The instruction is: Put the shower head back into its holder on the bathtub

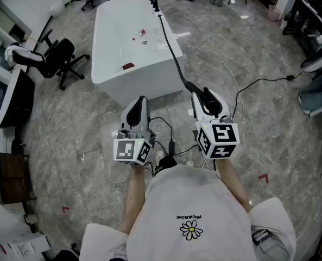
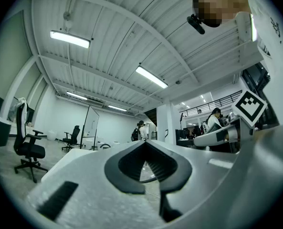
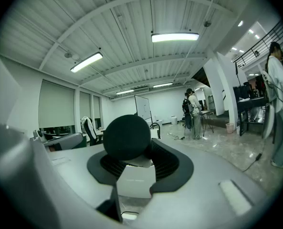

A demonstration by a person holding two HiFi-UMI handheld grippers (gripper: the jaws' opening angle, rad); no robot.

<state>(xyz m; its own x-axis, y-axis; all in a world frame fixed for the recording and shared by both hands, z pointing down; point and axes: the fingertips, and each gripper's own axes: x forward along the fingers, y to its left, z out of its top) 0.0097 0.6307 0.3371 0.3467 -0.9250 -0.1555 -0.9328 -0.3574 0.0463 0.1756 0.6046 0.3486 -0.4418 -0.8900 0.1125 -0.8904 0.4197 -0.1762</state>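
The white bathtub stands on the marble floor ahead of me. A black hose runs from the dark fitting at the tub's far end, along the rim and down to my right gripper. That gripper is shut on the black shower head, whose round dark end sits between the jaws in the right gripper view. My left gripper hovers beside it, short of the tub's near end. It is shut with nothing between its pads.
A black office chair stands left of the tub, beside a dark desk. Cables trail over the floor to the right. Small red items lie inside the tub. People stand far off in the room.
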